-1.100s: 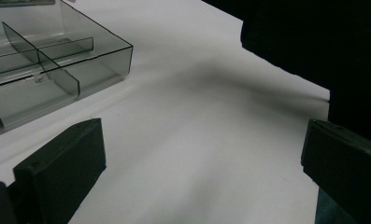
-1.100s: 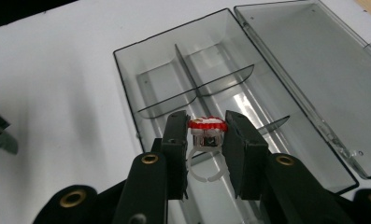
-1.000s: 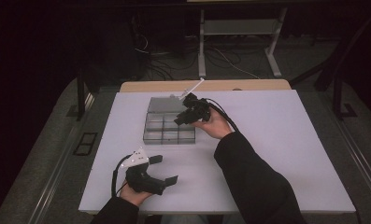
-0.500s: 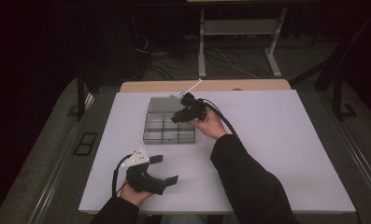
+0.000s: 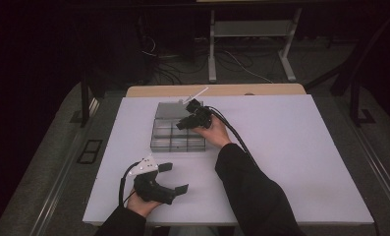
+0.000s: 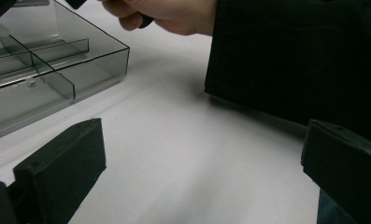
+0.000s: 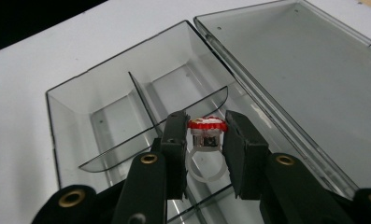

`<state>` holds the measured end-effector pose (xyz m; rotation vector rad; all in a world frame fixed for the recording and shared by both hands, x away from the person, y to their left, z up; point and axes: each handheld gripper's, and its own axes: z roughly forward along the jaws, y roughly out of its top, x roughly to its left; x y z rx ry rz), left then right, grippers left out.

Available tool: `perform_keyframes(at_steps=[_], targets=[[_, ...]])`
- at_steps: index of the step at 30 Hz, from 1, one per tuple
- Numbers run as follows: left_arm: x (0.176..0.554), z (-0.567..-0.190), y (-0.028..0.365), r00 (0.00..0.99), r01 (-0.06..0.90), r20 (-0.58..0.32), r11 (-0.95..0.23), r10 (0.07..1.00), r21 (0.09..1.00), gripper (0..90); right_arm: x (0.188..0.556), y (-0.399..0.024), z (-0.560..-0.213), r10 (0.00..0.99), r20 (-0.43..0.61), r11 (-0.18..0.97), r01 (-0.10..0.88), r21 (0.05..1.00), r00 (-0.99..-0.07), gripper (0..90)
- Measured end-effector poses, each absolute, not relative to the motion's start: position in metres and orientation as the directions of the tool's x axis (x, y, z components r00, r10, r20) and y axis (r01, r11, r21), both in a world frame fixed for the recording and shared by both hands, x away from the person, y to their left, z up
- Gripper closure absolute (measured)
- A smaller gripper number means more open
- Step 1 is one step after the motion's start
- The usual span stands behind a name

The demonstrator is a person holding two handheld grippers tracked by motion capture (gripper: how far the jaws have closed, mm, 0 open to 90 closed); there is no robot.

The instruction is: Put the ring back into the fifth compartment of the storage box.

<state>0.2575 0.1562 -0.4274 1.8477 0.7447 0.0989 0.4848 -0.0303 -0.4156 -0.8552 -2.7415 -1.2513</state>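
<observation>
One divided clear box (image 7: 127, 112), lid open, compartments in view empty. One red-topped ring (image 7: 206, 135) grasped in my right gripper (image 7: 203, 140) jaws above it. Left gripper (image 5: 175, 178) jaws released over the table (image 5: 305, 157).

Smoky clear box (image 7: 127, 107) on a white counter (image 5: 291, 147); ring (image 7: 205, 135) with a red top, its band seemingly clear; black tool (image 7: 204, 140).

Left gripper (image 6: 202, 172) fingers spread over white table (image 6: 183, 140), clear box (image 6: 43, 65) beside
</observation>
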Motion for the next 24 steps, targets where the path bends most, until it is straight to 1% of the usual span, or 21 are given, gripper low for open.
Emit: perform_keyframes(at_steps=[4,9,24], targets=[[0.258,-0.427,0.156,0.801,0.442,-0.276,-0.215,0.532,0.871,0.0,0.487,-0.028,-0.421,0.484,0.233,0.525,0.493,0.694,-0.843,68.2],[0.258,-0.428,0.156,0.801,0.444,-0.276,-0.216,0.531,0.870,0.0,0.486,-0.027,-0.424,0.483,0.234,0.528,0.494,0.690,-0.844,61.8],[0.257,-0.428,0.156,0.801,0.442,-0.272,-0.220,0.533,0.869,0.0,0.470,-0.039,-0.408,0.477,0.217,0.515,0.471,0.716,-0.852,46.1]])
